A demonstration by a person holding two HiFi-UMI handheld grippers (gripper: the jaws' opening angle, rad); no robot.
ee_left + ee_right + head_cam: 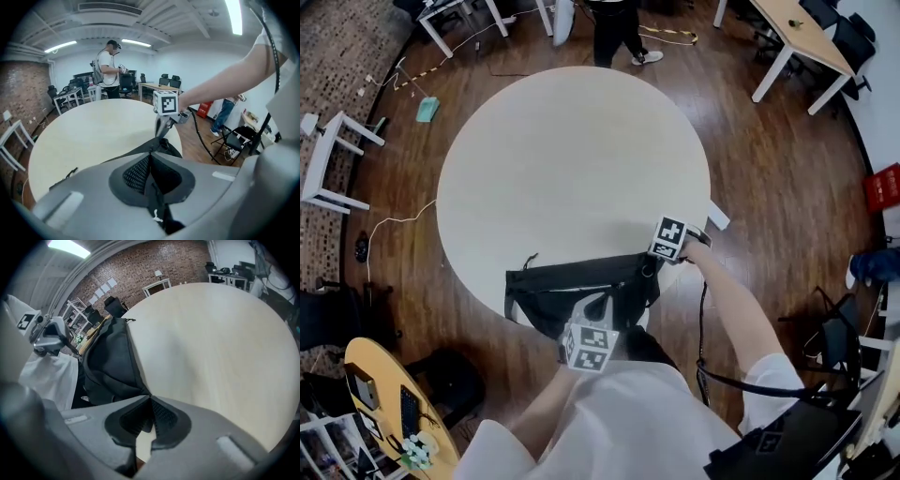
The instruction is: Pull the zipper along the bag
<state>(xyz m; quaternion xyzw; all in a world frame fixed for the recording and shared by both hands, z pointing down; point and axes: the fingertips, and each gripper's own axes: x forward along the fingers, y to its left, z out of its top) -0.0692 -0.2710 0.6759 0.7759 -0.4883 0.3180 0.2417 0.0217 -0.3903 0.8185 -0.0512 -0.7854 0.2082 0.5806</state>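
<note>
**both grippers clamped on the black bag at the bench's near edge**

the black bag is lying at the near edge of the round white bench, and part of it appears to be hanging over the rim toward the person. the right gripper is pinching the bag's right end, its jaws closed on the fabric corner. the left gripper is working at the middle of the bag's near side, its jaws pressed together on a thin black tab, probably the zipper pull.

handling: the bag is looking soft, light and limp, so it is likely to bunch or slide on the smooth top unless one end is being held taut. the fabric is offering a fair hold. the tab is small and thin and may be slipping from the pads, so the best grip is on the tab itself, drawing along the zipper line away from the anchored end.

hard to make out: black on black is hiding the zipper teeth and slider in every view. the left gripper's body is covering much of the bag in its own view. how far the zipper is standing open cannot be told.
</note>
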